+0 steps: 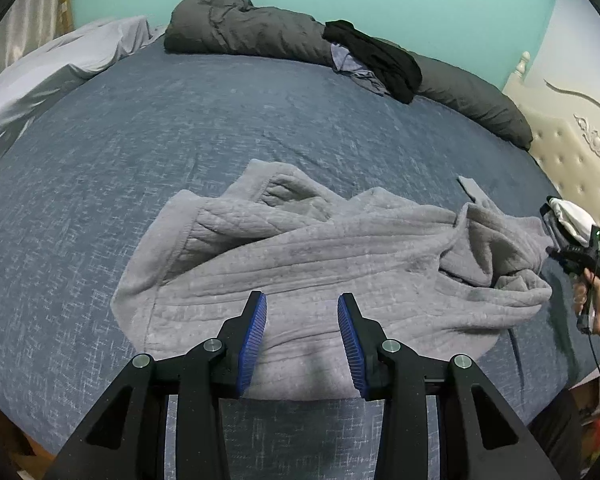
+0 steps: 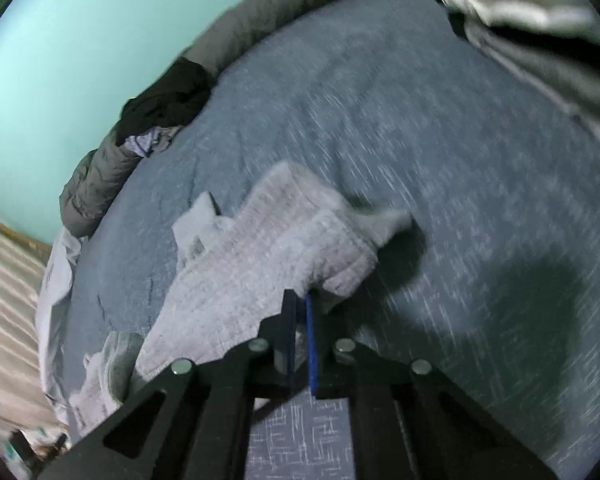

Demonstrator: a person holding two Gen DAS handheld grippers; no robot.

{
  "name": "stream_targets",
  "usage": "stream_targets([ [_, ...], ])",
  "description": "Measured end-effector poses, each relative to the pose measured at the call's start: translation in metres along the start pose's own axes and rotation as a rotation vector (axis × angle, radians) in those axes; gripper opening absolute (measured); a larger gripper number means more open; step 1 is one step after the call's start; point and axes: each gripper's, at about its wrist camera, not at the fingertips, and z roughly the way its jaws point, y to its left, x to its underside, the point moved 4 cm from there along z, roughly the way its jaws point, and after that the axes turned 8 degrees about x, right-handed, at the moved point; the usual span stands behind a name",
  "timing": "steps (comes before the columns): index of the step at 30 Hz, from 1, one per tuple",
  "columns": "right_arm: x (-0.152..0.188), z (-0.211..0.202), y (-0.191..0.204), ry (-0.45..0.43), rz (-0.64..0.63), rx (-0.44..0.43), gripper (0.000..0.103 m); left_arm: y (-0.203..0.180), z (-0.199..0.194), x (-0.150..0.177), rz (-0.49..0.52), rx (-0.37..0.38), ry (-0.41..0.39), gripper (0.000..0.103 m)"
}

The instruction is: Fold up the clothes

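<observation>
Blue-padded left gripper [image 1: 302,300] hangs with jaws spread wide over the near hem of the grey garment [image 1: 320,256], gripping nothing. That garment lies crumpled mid-bed on the blue bedspread [image 1: 180,128]. Right gripper [image 2: 300,300] is clenched on a fold of the garment's edge, seen blurred. Behind lie a dark quilt [image 1: 236,28], black clothing [image 1: 384,60] and a tufted headboard [image 1: 572,148].

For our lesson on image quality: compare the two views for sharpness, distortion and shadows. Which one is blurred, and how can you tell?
Left wrist view: sharp, the grey garment shows its ribbing clearly; fisheye bends the bed into a dome. Right wrist view: motion-blurred, the bedcover's flecks smear into streaks, and a large dark shadow falls right of the right tool.
</observation>
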Motion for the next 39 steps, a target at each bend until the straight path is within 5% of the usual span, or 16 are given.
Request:
stream_targets([
  [10, -0.062, -0.055, 0.067, -0.146, -0.144, -0.102, 0.003, -0.001, 0.009, 0.002, -0.006, 0.015, 0.011, 0.040],
  [21, -0.141, -0.106, 0.193, -0.308, -0.293, -0.226, 0.003, 0.003, 0.003, -0.002, -0.014, 0.015, 0.002, 0.040],
  [23, -0.148, -0.095, 0.204, -0.245, -0.300, -0.240, 0.005, 0.003, 0.002, -0.002, -0.016, 0.017, 0.000, 0.040],
  [25, -0.146, -0.066, 0.208, -0.117, -0.329, -0.130, 0.013, 0.002, 0.004, 0.000, -0.015, 0.025, 0.005, 0.040],
  [27, -0.133, -0.049, 0.193, -0.085, -0.338, -0.047, 0.016, 0.000, 0.005, 0.002, -0.013, 0.033, 0.011, 0.040],
  [31, -0.101, -0.016, 0.147, -0.002, -0.288, 0.056, 0.051, -0.002, 0.008, 0.007, -0.008, 0.047, 0.023, 0.040],
  [39, -0.020, 0.051, 0.049, 0.197, -0.138, 0.122, 0.051, -0.009, 0.012, 0.015, -0.007, 0.059, 0.035, 0.041],
])
